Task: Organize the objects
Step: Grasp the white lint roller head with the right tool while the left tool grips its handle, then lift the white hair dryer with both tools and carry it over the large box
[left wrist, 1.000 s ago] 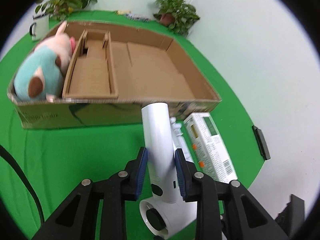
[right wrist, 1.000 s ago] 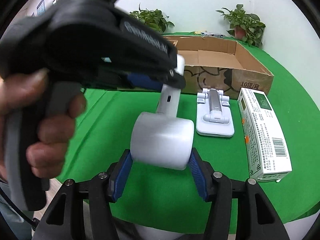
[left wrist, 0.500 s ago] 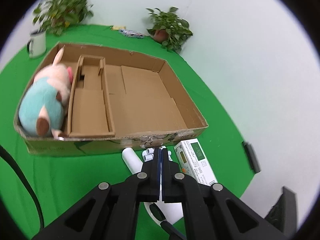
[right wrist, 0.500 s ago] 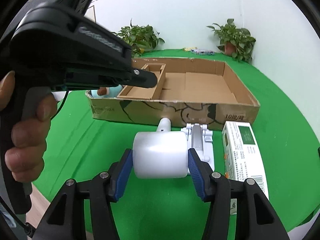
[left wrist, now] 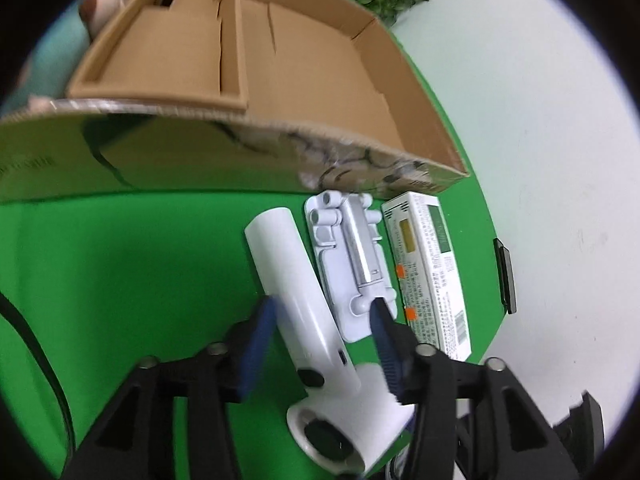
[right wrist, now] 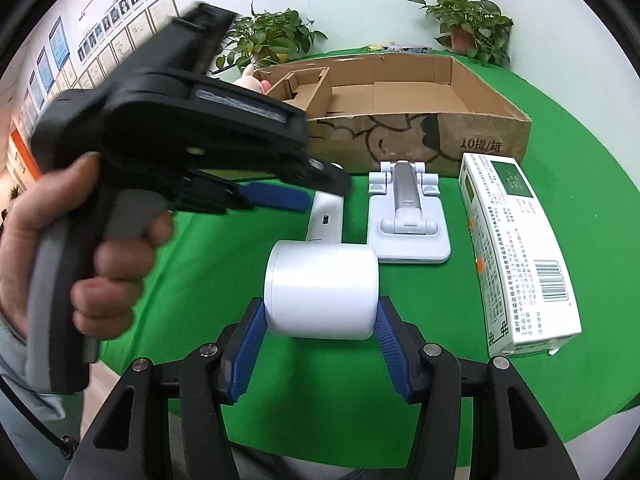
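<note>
A white hair dryer (left wrist: 288, 272) lies on the green cloth with its handle toward the cardboard box (left wrist: 240, 152). My right gripper (right wrist: 320, 312) is shut on the dryer's round barrel (right wrist: 320, 280). My left gripper (left wrist: 323, 308) straddles the handle; its jaws are opening and the blue pads (left wrist: 260, 332) stand clear of the handle on both sides. In the right wrist view the left gripper (right wrist: 304, 196) comes in from the left, held by a hand (right wrist: 100, 240). A white folding stand (left wrist: 352, 256) and a white carton with a green label (left wrist: 428, 264) lie right of the dryer.
The cardboard box (right wrist: 480, 136) is open-topped, with an inner cardboard divider (left wrist: 160, 40) and a plush pig (right wrist: 252, 80) at its left end. Two potted plants (right wrist: 472, 20) stand behind it. A black device (left wrist: 505, 276) sits at the cloth's right edge.
The left gripper let go of the dryer's handle, rose with its jaws together, then came back down with jaws apart around the handle. The right gripper kept its hold on the barrel.
</note>
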A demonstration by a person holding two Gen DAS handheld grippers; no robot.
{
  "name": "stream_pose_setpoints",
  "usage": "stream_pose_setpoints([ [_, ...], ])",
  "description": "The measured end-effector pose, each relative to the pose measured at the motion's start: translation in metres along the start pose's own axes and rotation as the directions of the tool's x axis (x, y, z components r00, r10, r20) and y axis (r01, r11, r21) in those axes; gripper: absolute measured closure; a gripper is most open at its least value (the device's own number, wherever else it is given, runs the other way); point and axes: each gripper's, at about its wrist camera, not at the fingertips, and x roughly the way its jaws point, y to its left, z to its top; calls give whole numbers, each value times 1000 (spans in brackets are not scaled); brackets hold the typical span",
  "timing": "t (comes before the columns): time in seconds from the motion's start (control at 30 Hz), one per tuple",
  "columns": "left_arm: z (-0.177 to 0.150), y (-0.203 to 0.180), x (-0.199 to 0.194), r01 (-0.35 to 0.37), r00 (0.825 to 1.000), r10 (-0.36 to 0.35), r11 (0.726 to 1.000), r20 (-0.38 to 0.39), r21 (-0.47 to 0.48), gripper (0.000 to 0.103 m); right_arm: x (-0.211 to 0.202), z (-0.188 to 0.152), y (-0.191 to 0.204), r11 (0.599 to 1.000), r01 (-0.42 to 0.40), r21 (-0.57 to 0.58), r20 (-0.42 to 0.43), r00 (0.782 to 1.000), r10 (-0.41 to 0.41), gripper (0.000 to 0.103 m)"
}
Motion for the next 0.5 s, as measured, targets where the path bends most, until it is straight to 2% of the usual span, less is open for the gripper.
stream_pose_setpoints([
  [0.1,2,1,10,-28,1000,28,1000,-13,-3,55,1,-3,3,1000,4,-14,-3,1000,-5,51],
  [0.13,3,1,11,-40,999,40,999,-5,0,58,0,-5,5,1000,14,-25,-1,1000,-14,51],
  [0.17,3,0,12,-58,998,58,998,-6,5,67,0,-6,7,999,29,-36,4,1000,-29,51],
  [0.3,1,-2,9,-80,997,80,997,11,11,68,2,-8,14,995,64,-78,16,998,-63,51],
  [0.4,1,-9,-4,-87,994,86,996,62,20,72,4,-8,16,995,49,-88,6,999,-49,51],
  [0.5,2,-26,-24,-89,989,80,994,126,68,77,6,-6,17,995,36,-88,0,999,-36,53],
])
